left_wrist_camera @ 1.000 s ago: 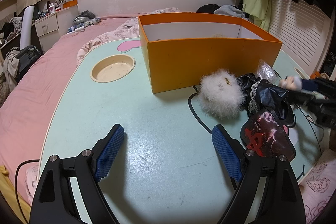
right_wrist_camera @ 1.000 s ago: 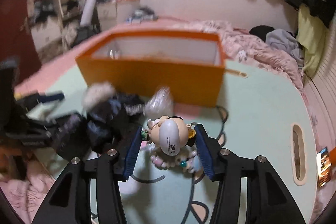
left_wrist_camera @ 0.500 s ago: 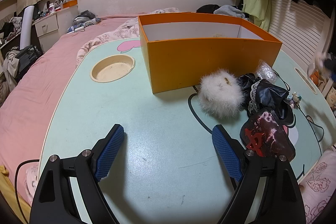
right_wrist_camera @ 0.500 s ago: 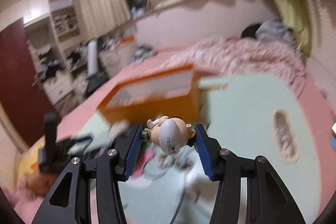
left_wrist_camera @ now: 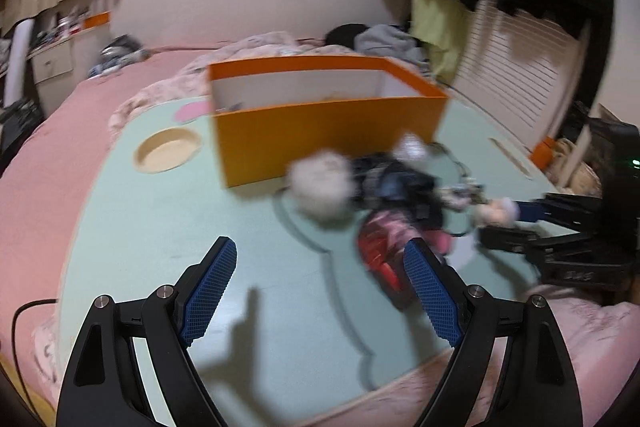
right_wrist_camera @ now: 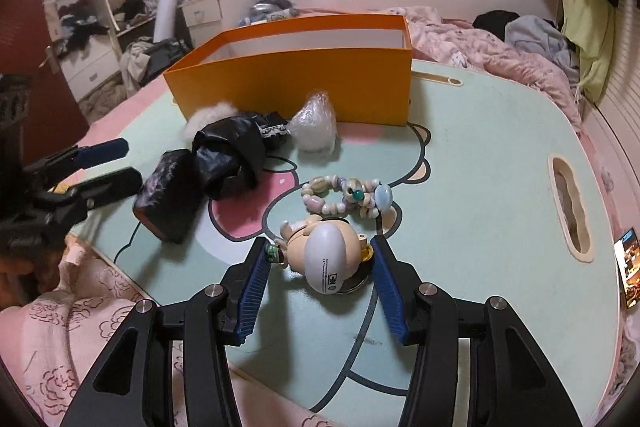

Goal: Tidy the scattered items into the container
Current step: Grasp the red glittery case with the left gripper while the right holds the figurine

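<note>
Plastic bald-headed toy figure [right_wrist_camera: 320,259] clamped in right gripper [right_wrist_camera: 323,269] jaws
Left gripper [left_wrist_camera: 320,287] jaws apart, empty, before open orange cardboard box [left_wrist_camera: 328,139].

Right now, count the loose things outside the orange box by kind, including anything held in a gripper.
Fluffy white puff: 1
Black cloth bundle: 1
Dark pouch: 1
Clear plastic bag: 1
Bead bracelet: 1
Small figurine, in the right gripper: 1
Total: 6
</note>
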Tool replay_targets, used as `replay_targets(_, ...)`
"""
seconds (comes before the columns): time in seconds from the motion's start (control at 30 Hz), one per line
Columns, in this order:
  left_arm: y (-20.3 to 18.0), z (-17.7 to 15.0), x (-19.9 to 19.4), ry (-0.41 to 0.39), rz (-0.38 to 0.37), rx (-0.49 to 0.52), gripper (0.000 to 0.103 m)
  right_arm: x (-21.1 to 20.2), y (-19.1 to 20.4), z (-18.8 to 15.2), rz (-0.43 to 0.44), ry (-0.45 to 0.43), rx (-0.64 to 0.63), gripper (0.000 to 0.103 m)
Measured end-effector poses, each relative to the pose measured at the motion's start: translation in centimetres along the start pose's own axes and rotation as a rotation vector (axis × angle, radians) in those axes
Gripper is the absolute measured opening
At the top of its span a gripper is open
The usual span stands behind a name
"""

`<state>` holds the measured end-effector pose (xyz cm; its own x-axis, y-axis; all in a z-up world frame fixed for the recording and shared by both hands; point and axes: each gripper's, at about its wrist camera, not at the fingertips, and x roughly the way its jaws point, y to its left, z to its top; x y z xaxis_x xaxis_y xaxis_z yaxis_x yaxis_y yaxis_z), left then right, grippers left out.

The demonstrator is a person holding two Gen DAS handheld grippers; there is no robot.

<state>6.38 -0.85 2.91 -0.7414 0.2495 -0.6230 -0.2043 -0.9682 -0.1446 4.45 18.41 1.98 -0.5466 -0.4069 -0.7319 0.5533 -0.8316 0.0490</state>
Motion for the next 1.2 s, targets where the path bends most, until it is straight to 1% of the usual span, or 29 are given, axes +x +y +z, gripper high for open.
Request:
replay_targets(0.07,-1.1,0.3,0.3,-0.004,0.003,0.026,0.086,-0.1,-0.1,-0.3,-0.002,-0.002,-0.001,0.05)
replay_targets(0.17,-2.0,0.6,0.3,-0.014,0.042,0.057,0.086,-0.2,-0.1,-0.4,0.0,-0.003,0.0,0.05)
replay_targets(0.23,-2.1,0.5,0.0,-0.022,0.049,0.057,0.086,-0.4,-0.1,-0.4,0.002,-0.005,0.0,0.05)
replay_targets(0.33,-2.1,0.6,-0.4,-0.033,0.033,0.058,0.086,-0.5,0.0,-0.3,0.005,-0.008,0.005,0.05)
replay_targets(0.4,-3.0,0.8,-0.4,-0.031,-0.001,0.09,0.086,-0.5,-0.1,-0.2,0.005,-0.009,0.009,0.05)
replay_targets(0.47,-3.5,0.5,-0.3,-0.02,-0.018,0.126,0.086,-0.6,-0.1,-0.1,0.005,-0.01,0.013,0.05)
replay_targets(0.53,-4.5,0.4,0.5,0.002,-0.016,0.166,0.086,-0.6,-0.2,-0.1,0.005,-0.012,0.019,0.05)
replay_targets(0.63,-4.9,0.2,2.3,0.049,-0.01,0.19,0.086,-0.6,-0.3,0.0,0.01,-0.014,0.026,0.05)
replay_targets(0.7,-4.4,0.1,2.9,0.069,-0.016,0.166,0.086,-0.6,-0.3,0.0,0.009,-0.015,0.027,0.05)
replay_targets(0.83,-2.7,-0.1,1.7,0.031,-0.025,0.104,0.086,-0.5,-0.2,0.1,0.011,-0.016,0.029,0.05)
replay_targets(0.93,-1.3,-0.4,1.3,0.03,0.005,0.074,0.086,-0.5,-0.3,0.0,0.01,-0.016,0.029,0.05)
replay_targets(1.0,-0.8,-0.6,1.2,0.034,0.007,0.055,0.086,-0.5,-0.3,0.1,0.01,-0.016,0.028,0.05)
replay_targets(1.07,-0.7,-0.6,1.0,0.023,-0.008,0.047,0.086,-0.5,-0.3,0.0,0.008,-0.016,0.027,0.05)
replay_targets(1.2,-1.3,-0.3,1.2,0.018,-0.009,0.059,0.086,-0.4,-0.3,0.0,0.005,-0.015,0.025,0.05)
